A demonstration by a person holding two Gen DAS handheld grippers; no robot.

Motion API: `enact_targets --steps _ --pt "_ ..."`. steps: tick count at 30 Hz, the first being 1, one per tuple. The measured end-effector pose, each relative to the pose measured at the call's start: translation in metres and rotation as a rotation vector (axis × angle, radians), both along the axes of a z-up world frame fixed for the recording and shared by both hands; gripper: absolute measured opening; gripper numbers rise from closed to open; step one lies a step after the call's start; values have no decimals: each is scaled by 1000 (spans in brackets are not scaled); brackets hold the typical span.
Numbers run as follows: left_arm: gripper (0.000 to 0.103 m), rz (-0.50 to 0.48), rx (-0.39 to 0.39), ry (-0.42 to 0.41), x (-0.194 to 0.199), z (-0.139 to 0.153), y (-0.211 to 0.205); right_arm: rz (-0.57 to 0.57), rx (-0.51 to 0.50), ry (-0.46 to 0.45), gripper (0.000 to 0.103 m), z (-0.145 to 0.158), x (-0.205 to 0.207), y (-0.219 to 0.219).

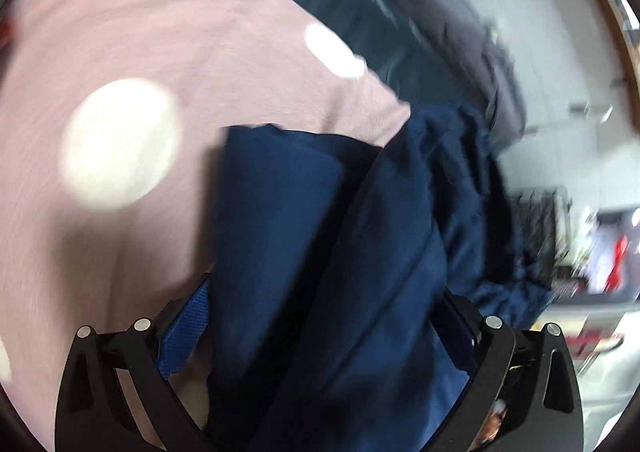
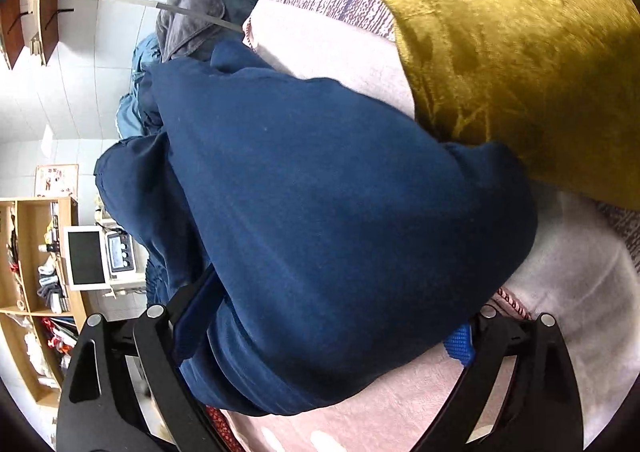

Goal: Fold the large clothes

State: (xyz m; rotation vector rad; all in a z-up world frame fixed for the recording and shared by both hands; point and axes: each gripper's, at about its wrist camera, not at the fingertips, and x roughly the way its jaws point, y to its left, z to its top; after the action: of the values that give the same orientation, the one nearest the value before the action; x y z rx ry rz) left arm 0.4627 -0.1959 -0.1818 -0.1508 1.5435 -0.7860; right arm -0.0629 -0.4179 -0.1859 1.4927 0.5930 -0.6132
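Right, both sides gripping: left gripper (image 1: 320,364) clamped on the navy garment (image 1: 340,252), right gripper (image 2: 324,352) pinching another bunch of it, the cloth draped over the pink spotted bedcover (image 1: 120,52) beside a gold cushion (image 2: 520,52).

Large navy-blue garment of soft woven cloth (image 2: 340,220): bunched and partly folded, not flat. In the right wrist view it forms a rounded, smooth-faced mound with looser creased folds trailing off on its left side. In the left wrist view the same dark blue cloth (image 1: 320,272) hangs in long overlapping folds, a straight edge at the top. It rests on pink bedding; exact garment type cannot be told.
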Motion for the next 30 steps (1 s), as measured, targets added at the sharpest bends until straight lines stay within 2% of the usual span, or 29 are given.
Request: enact_targets --steps 4,7,9,10,11,13,15,16,18,20,22,25,30 --pt "98 -33 62 -6 4 -6 -28 -1 -1 16 93 0 2 -1" --pt "95 -19 64 -17 1 -5 -29 -4 -2 29 93 0 2 -1" --pt "79 -16 74 -36 -3 -2 -28 -9 -5 46 93 0 4 -1" --pt "75 -20 73 -49 -6 2 -28 -12 -8 62 93 0 6 -1" --pt "64 -26 72 -63 -8 5 -27 -10 -12 77 90 1 8 0" --pt "52 -29 74 -93 -14 14 -27 0 -28 159 81 6 15 2" --pt "38 -29 80 -124 -20 25 -27 4 -41 209 59 12 18 4" --pt "35 -26 80 -134 -22 31 -26 7 -41 209 55 15 20 4" --pt "26 -13 64 -157 -27 45 -18 17 -40 224 37 23 23 4" --pt "24 1 31 -183 -35 64 -11 58 -67 249 30 37 31 6" --pt "22 13 -3 -195 -42 80 -3 140 -157 291 27 62 44 12" --pt "20 17 -44 -214 -59 112 5 227 -283 278 24 104 58 28" --pt "20 -13 -29 -259 -108 148 45 336 -406 246 22 167 60 62"
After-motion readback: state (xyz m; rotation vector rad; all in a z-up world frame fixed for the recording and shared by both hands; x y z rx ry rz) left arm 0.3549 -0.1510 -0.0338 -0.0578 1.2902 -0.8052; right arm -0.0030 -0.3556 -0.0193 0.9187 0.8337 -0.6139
